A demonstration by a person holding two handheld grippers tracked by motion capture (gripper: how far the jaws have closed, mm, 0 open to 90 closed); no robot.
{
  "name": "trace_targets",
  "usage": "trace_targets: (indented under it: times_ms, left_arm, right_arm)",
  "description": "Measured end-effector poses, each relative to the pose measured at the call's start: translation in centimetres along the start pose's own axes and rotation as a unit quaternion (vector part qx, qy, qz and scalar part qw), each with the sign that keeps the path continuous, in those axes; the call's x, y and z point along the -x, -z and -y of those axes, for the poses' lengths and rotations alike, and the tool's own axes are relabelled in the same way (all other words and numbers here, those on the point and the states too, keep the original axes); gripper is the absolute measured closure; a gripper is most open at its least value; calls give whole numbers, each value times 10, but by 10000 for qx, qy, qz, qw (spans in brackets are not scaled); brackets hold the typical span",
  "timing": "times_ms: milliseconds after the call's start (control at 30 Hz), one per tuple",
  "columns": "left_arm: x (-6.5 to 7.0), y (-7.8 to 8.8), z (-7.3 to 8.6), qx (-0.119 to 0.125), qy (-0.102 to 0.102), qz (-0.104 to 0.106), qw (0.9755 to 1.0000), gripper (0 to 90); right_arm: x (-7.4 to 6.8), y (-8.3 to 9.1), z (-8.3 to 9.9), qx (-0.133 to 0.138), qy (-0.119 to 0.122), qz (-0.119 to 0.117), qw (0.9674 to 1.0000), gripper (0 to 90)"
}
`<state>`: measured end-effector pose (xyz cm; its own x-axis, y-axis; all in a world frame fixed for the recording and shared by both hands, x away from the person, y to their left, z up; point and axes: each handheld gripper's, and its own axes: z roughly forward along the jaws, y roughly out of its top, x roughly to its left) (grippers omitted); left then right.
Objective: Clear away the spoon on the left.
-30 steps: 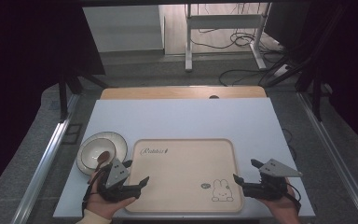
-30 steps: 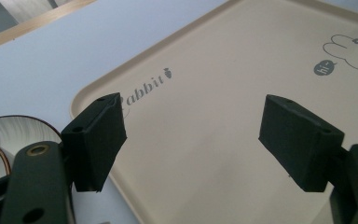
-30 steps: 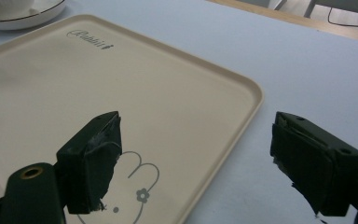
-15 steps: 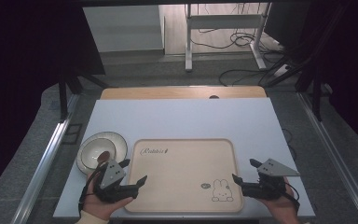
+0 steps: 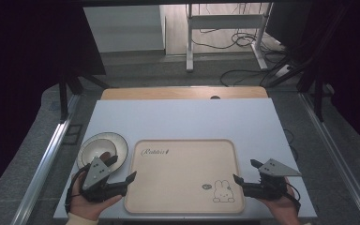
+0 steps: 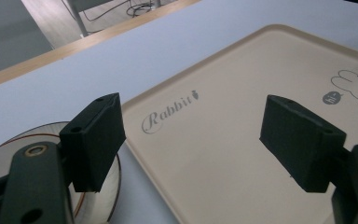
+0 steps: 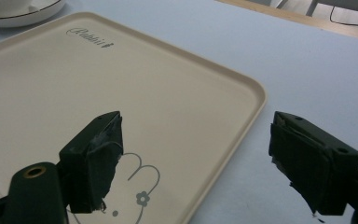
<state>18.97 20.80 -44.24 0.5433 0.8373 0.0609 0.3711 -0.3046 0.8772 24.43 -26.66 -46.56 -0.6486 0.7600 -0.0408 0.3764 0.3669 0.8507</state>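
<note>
A beige tray (image 5: pixel 183 176) lies flat on the pale counter (image 5: pixel 183 119), close to the person's edge, and everything else is easiest placed against it. In script near the tray's far left corner I can read the word "Rabbit" (image 6: pixel 170 110) with a small carrot mark after it. At the tray's near right corner there is a line drawing of a rabbit (image 5: pixel 223 192) with a little speech bubble beside it; the bubble's letters are too small to read for certain.

The left claw (image 5: pixel 122 171) sits at the tray's near left corner with its jaws spread wide, one over the tray and the other out toward a plate. Nothing is between them. The right claw (image 5: pixel 244 171) is at the tray's right edge, near the rabbit drawing, also spread wide and empty; in the right gripper view one jaw hangs over the drawing and the other over bare counter, with the tray's raised rim between them.

The white plate (image 5: pixel 98 146) with a thin dark rim line stands just off the tray's left edge.
</note>
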Motion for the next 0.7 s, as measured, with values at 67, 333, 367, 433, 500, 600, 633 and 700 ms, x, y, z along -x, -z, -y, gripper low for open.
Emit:
trace_targets:
  times_ms: [67,333,367,433,500,600,633,700]
  left_arm:
    - [-2,2,0,3,22,-27,10000,215]
    - [-8,10,0,38,13,-135,9999,214]
    - [-9,11,1,37,14,-159,9999,213]
    - [-11,14,1,36,45,-207,9998,213]
    - [-13,16,1,55,62,-247,9997,212]
    - [-16,18,4,38,88,-322,9994,210]
    - [-17,19,5,15,86,-356,9993,209]
    - [-20,21,8,-14,127,-409,9991,209]
  right_arm:
    - [0,0,0,-8,-7,-11,10000,179]
    - [2,-1,0,2,-67,-4,10000,180]
    - [2,-1,0,8,-75,-7,10000,180]
    - [2,0,0,8,-74,14,10000,180]
    - [2,0,0,2,-72,28,10000,180]
    - [3,0,1,-5,-152,10,9999,182]
    - [3,0,1,5,-171,7,9999,183]
    - [4,1,1,27,-194,8,9998,184]
